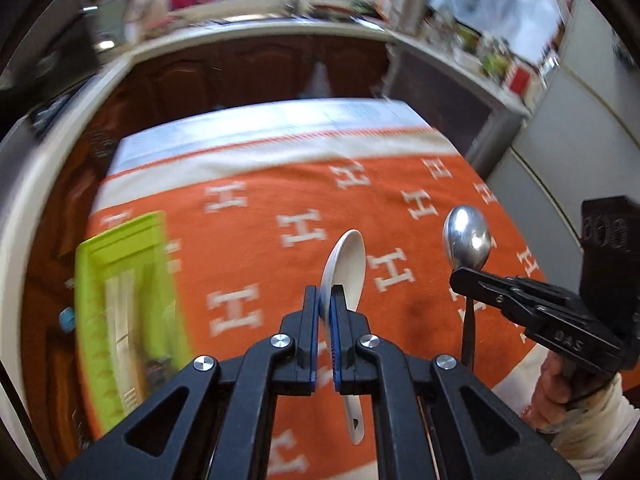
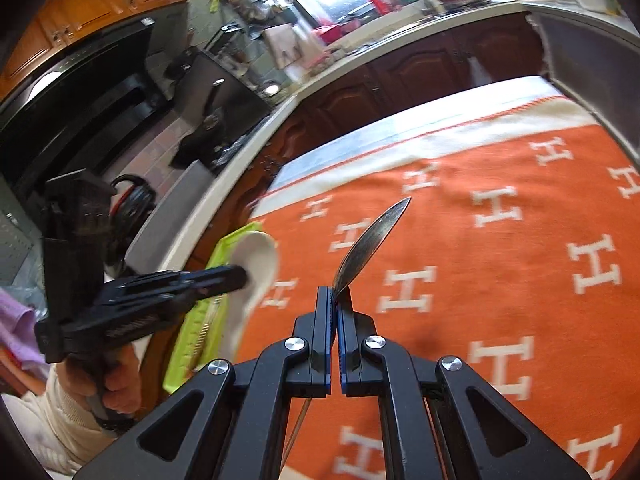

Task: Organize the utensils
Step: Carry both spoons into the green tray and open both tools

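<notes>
My left gripper (image 1: 325, 294) is shut on a white ceramic spoon (image 1: 345, 264), held above the orange cloth with its bowl pointing forward. My right gripper (image 2: 336, 296) is shut on a metal spoon (image 2: 370, 240), bowl up and forward. In the left wrist view the right gripper (image 1: 464, 276) shows at the right with the metal spoon (image 1: 466, 238). In the right wrist view the left gripper (image 2: 236, 274) shows at the left with the white spoon (image 2: 256, 264). A lime green utensil tray (image 1: 120, 308) lies at the table's left edge, holding some utensils, blurred.
The table is covered by an orange cloth with white H marks (image 1: 280, 208). Brown kitchen cabinets and a counter (image 1: 248, 64) stand beyond the table. A stove and black oven (image 2: 80, 92) stand at the left in the right wrist view.
</notes>
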`<state>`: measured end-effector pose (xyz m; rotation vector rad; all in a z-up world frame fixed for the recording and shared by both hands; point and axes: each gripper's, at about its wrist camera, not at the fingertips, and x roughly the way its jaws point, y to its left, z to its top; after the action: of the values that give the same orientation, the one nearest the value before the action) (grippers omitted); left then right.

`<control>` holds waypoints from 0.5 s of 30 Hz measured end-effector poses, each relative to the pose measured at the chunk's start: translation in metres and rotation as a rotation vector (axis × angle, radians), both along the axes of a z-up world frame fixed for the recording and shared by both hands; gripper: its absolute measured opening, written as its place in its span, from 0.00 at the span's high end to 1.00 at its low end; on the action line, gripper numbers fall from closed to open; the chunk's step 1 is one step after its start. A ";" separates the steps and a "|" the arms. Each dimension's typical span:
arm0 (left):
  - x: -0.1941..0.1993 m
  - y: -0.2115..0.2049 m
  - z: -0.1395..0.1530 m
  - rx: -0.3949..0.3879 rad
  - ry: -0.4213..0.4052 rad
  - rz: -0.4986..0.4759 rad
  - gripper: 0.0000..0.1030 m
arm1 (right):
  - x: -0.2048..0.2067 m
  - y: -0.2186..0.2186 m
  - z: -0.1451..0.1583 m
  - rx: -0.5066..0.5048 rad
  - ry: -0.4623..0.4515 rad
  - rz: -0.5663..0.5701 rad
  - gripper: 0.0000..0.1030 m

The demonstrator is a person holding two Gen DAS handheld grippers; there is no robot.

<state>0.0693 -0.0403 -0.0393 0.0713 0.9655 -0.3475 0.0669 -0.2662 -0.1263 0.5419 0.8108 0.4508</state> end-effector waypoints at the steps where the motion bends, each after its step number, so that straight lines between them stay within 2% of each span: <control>1: -0.004 0.010 0.005 0.000 -0.010 0.021 0.97 | 0.001 0.007 0.004 0.007 -0.005 0.020 0.98; 4: -0.020 0.050 0.024 0.014 -0.053 0.113 0.97 | 0.004 0.037 0.023 0.007 -0.030 0.090 0.98; 7: -0.034 0.084 0.027 0.055 -0.070 0.194 0.97 | 0.008 0.072 0.045 0.006 -0.065 0.160 0.98; 11: -0.040 0.114 0.014 0.084 -0.049 0.280 0.97 | 0.014 0.116 0.074 0.002 -0.101 0.224 0.98; 15: -0.037 0.140 -0.014 0.102 -0.012 0.354 0.97 | 0.022 0.161 0.091 -0.029 -0.127 0.279 0.98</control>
<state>0.0324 0.0996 -0.0532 -0.0054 0.9633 0.0281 0.0888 -0.1047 -0.0354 0.3700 0.7720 0.7215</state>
